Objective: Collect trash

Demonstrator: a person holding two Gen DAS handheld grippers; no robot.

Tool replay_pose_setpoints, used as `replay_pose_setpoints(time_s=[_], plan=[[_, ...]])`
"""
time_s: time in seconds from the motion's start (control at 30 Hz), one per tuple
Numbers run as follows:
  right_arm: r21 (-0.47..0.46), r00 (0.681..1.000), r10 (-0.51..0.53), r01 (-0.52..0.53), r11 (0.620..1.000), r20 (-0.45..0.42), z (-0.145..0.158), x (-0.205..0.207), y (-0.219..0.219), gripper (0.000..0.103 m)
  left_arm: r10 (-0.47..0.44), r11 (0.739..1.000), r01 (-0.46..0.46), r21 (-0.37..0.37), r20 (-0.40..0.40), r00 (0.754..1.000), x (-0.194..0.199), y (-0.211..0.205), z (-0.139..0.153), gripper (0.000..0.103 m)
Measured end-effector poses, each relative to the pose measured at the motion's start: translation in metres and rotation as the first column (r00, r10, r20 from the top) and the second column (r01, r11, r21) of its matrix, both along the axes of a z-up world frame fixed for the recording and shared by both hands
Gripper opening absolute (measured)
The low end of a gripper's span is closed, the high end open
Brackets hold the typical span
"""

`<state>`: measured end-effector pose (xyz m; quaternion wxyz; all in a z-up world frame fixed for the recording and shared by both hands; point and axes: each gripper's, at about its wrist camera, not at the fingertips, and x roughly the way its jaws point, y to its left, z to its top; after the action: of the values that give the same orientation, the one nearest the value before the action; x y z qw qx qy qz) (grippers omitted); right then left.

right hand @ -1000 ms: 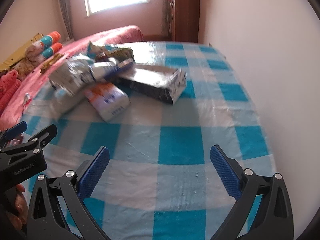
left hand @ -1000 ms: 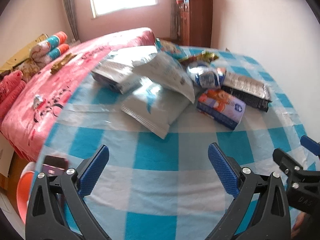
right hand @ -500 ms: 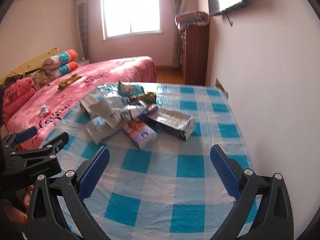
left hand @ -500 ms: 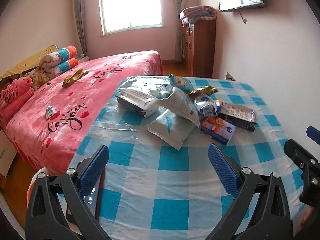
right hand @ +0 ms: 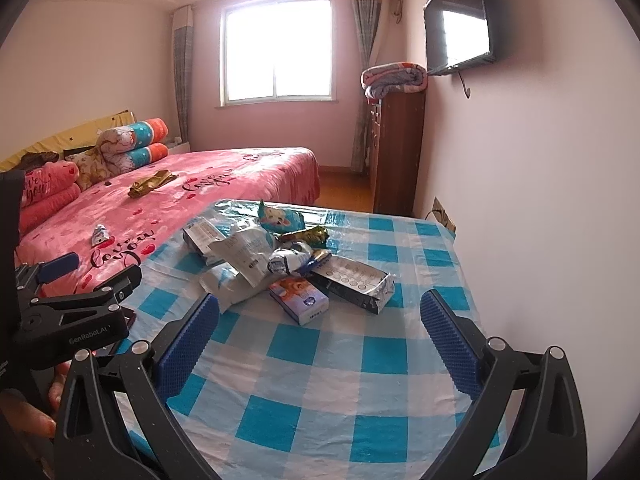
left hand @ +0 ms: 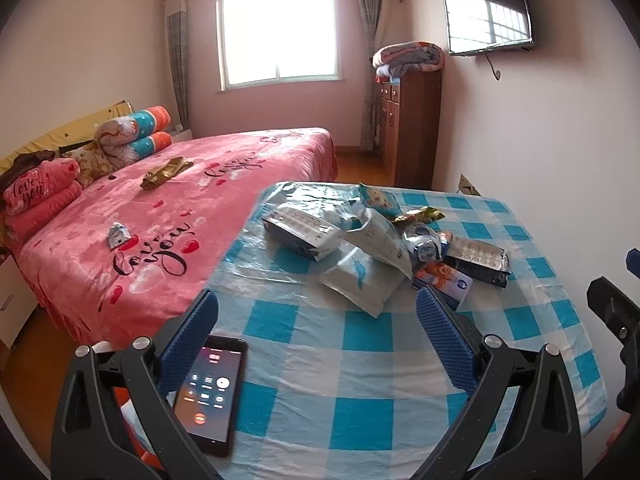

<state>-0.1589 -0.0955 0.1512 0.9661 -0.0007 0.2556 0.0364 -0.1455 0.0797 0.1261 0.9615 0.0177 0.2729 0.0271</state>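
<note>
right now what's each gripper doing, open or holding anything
Left gripper: open, holding nothing, above the checked tablecloth.
Right gripper: open, holding nothing, short of the trash pile.

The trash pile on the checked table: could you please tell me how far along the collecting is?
Nothing looks collected yet: the wrappers lie heaped on the table. Nothing is in hand; the left claw and right claw are open and empty. Left: the whole pile, plus a gold wrapper and a small wrapper on the bed.
</note>
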Motion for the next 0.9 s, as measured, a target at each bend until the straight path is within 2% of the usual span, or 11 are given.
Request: replay_pose_setpoints(time_s=[0.33,0.77,0.9], plan=[[0.012,1.0,0.01,-0.01,1.0,0.017,0.005,-0.007,0.007,0.099,0.026,1.0,-0.026,0.012,0.033,0.999,-0.01,0.013,0.008,0.1],[0.01,0.999,0.031,-0.032,0.999,0.012,0.005,-0.009,0.007,0.099,0.038,0.999,-0.038,0.021,0.027,0.999,-0.008,0.015,0.007,0.1],[0.024,1.0,0.027,-0.027,0.999,0.006,-0.001,-0.007,-0.002,0.099,0.035,0.999,-0.035,0.002,0.008,0.999,-0.003,0.016,0.002,0.1]])
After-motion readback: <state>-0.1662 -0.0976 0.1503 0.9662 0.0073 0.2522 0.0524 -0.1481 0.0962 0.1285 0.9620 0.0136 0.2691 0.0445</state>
